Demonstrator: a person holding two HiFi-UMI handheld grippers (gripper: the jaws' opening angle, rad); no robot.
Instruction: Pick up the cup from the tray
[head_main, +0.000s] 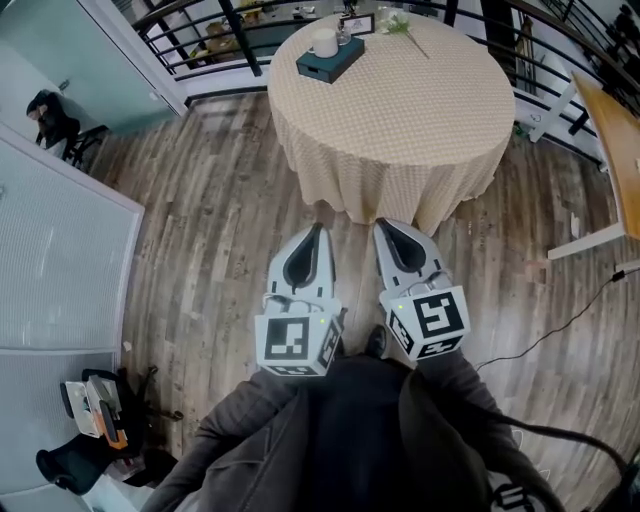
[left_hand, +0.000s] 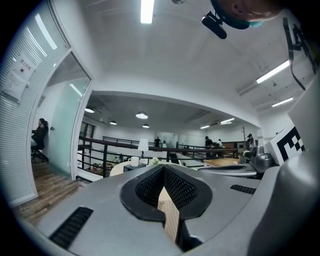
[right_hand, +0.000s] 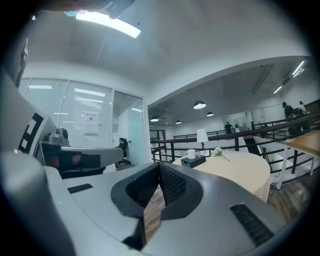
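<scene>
You hold both grippers level and side by side, low in front of your body. The left gripper has its jaws pressed together with nothing between them. The right gripper is likewise pressed together and empty. Both tips point at the near side of the round table, close to its hanging beige checked cloth; you cannot tell from here whether they touch it.

The white cup stands on the dark teal tray at the far left of the table top, well apart from both grippers. The cloth between is bare. A flower lies to the tray's right, near the far edge.

To your left the wooden floor is open up to a glass wall. A black railing curves behind the table. On the right a wooden-topped side table stands close, and a black cable crosses the floor.

Only the gripper views show the room at eye level: a white lamp behind the cup, ceiling lights, and people standing far off past the railing. A seated person by the glass shows in all three views.
</scene>
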